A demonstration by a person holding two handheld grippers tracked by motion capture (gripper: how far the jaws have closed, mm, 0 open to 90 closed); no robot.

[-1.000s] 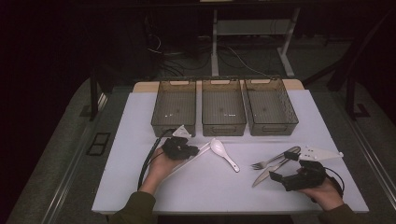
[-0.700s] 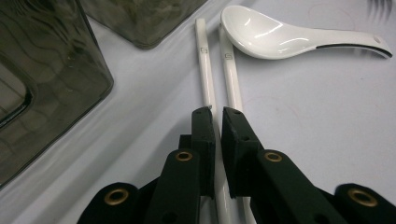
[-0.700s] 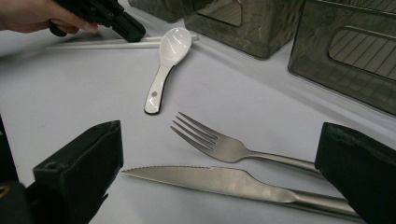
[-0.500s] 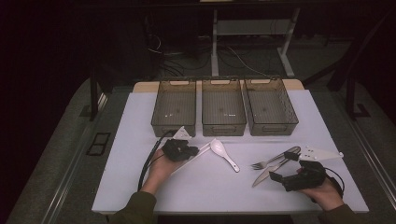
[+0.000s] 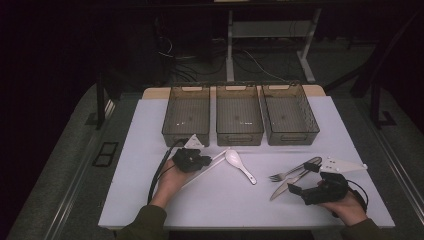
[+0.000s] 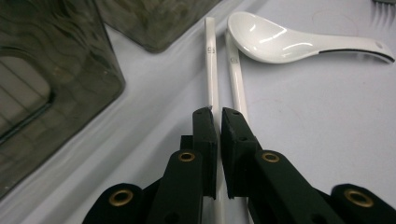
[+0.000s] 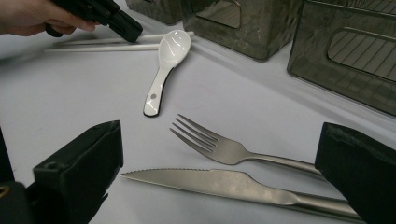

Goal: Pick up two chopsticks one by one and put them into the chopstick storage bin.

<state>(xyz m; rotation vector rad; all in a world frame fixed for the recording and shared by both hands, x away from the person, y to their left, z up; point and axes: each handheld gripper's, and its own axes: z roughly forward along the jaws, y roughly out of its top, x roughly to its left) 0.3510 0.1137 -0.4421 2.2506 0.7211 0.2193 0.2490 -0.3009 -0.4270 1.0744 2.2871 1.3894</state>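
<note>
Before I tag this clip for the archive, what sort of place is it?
Probably a lab recording station, not a kitchen: a white table amid dark surroundings, three empty bins lined up at its back, cutlery laid out for sorting, and loose cables beneath a desk frame behind.

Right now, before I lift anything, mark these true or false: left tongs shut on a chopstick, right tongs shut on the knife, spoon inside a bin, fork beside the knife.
1. The left tongs are shut on a chopstick. True.
2. The right tongs are shut on the knife. False: they stand wide open around it.
3. The spoon lies in a bin. False: it lies on the table.
4. The fork lies beside the knife. True.
</note>
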